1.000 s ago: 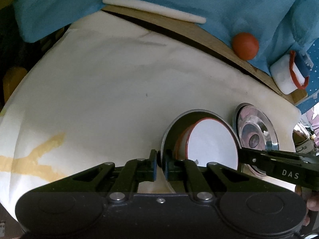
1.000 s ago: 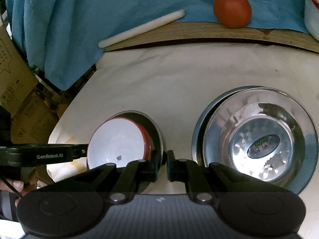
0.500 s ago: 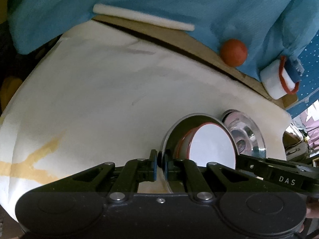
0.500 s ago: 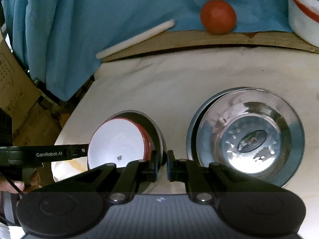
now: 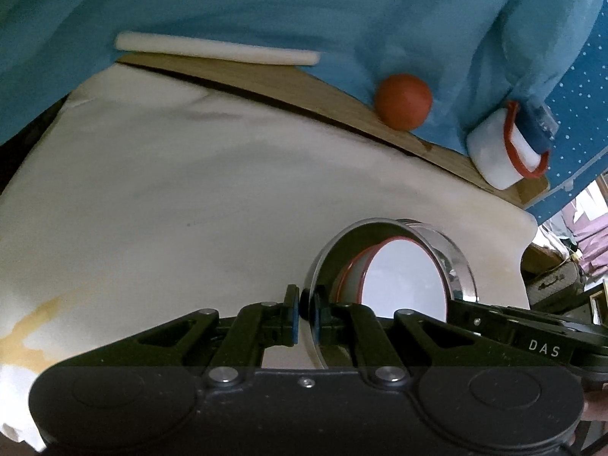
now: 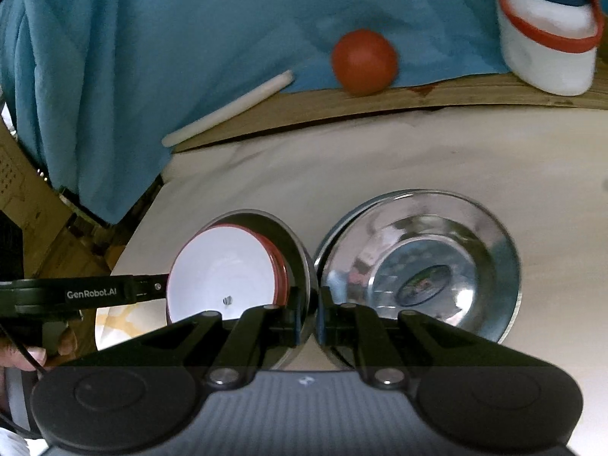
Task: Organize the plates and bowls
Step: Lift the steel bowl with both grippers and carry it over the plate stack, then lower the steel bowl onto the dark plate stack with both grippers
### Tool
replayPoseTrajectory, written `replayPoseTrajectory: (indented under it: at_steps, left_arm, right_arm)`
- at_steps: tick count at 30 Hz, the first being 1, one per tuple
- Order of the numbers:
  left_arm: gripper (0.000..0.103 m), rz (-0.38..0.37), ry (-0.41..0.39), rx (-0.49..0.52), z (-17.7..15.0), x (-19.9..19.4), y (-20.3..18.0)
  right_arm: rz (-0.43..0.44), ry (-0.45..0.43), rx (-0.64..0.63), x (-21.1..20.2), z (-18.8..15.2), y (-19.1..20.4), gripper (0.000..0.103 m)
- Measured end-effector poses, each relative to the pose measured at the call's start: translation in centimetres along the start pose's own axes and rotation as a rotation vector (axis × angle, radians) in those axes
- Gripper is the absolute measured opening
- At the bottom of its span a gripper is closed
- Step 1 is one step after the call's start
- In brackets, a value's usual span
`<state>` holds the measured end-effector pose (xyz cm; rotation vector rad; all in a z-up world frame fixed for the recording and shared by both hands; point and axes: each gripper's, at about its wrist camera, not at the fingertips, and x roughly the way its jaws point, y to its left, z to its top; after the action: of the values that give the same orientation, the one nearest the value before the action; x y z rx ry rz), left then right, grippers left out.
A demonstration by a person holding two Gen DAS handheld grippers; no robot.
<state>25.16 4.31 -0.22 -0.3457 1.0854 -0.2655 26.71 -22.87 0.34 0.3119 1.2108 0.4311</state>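
A steel plate (image 5: pixel 342 254) (image 6: pixel 294 250) carries a white bowl with a red rim (image 5: pixel 402 285) (image 6: pixel 224 269). My left gripper (image 5: pixel 307 313) is shut on the plate's left rim. My right gripper (image 6: pixel 312 315) is shut on its right rim. Together they hold it above the cream table. A stack of steel bowls on a steel plate (image 6: pixel 421 266) rests on the table just right of the held plate. In the left wrist view the stack's rim (image 5: pixel 461 266) peeks out behind the held plate.
At the back, a wooden board (image 6: pixel 380 100) carries a red ball (image 6: pixel 364 61) (image 5: pixel 403 102), a white rod (image 6: pixel 228 110) (image 5: pixel 216 49) and a white container with a red clip (image 6: pixel 551 34) (image 5: pixel 505 152). Blue cloth (image 6: pixel 190 38) hangs behind. The cream table cover (image 5: pixel 171 190) stretches left.
Both grippers have carried the plate with the white bowl upward and toward the steel stack. The held plate's rim now sits right beside the stack.
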Motion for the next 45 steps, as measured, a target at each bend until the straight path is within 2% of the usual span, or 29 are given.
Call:
replayPoseTrajectory:
  at_steps: [26,45]
  left_arm:
    - [0.006,-0.034,0.049,0.084,1.4,5.7,-8.2]
    - [0.006,-0.006,0.085,0.057,1.5,7.7,-9.2]
  right_arm:
    - [-0.045,-0.024,0.085,-3.5,1.5,-9.1,0.009]
    - [-0.039,0.033,0.09,-2.5,2.0,-11.1,0.009]
